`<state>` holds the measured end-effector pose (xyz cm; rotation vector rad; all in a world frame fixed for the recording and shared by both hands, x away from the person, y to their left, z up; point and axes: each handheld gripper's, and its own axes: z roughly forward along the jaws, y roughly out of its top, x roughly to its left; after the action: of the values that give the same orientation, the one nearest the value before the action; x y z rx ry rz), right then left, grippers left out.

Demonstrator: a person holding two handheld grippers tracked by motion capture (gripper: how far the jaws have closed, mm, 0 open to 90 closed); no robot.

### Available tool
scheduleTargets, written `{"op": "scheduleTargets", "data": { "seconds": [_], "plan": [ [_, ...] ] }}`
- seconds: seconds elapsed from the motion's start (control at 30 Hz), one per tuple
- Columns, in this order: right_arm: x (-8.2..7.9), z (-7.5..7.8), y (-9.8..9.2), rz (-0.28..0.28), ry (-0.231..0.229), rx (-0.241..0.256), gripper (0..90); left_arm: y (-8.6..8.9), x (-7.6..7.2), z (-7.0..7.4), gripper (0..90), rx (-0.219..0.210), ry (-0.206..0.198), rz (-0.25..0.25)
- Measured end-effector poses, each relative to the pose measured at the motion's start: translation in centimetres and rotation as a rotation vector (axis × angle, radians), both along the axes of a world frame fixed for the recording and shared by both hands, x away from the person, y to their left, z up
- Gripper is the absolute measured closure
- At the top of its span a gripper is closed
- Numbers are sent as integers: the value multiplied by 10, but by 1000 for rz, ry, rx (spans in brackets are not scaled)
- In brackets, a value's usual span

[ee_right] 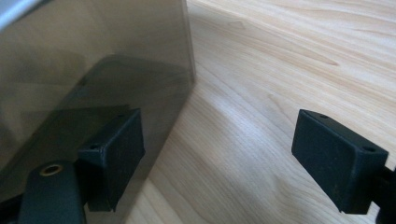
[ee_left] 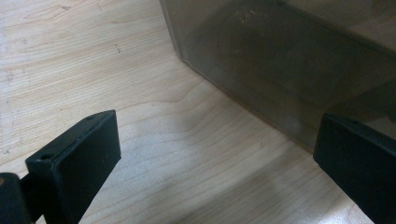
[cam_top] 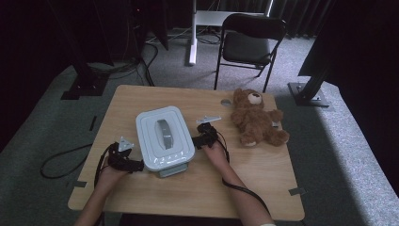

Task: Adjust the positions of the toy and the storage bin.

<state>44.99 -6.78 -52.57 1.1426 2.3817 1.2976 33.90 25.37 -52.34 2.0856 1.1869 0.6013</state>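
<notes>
High view: the lidded box sits mid-table, long axis running away from the person, flanked by the left tool and right tool, both released, equally near.

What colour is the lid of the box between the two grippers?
The lid is white, with a grey handle set along its middle; the high view shows it best.
</notes>
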Motion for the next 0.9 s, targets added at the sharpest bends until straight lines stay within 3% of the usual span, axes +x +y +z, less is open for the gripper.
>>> {"op": "scheduleTargets", "data": {
  "seconds": [0.33, 0.47, 0.6, 0.8, 0.9],
  "plan": [
    [1, -3, -9, 49, 27, 24, 167, -17, -10, 3, 13, 29, 11, -21],
    [-1, -2, -19, 54, 28, 14, 169, -32, -18, 2, 12, 23, 11, -40],
    [0, -2, -35, 53, 21, 10, 164, -46, -20, -1, 13, 1, 3, -52],
    [5, -3, -56, 40, 51, 13, 163, -66, -20, 2, 12, -42, 8, -96],
    [4, -2, -64, 22, 50, 7, 156, -68, -21, 0, 12, -83, -6, -109]
  ]
}}
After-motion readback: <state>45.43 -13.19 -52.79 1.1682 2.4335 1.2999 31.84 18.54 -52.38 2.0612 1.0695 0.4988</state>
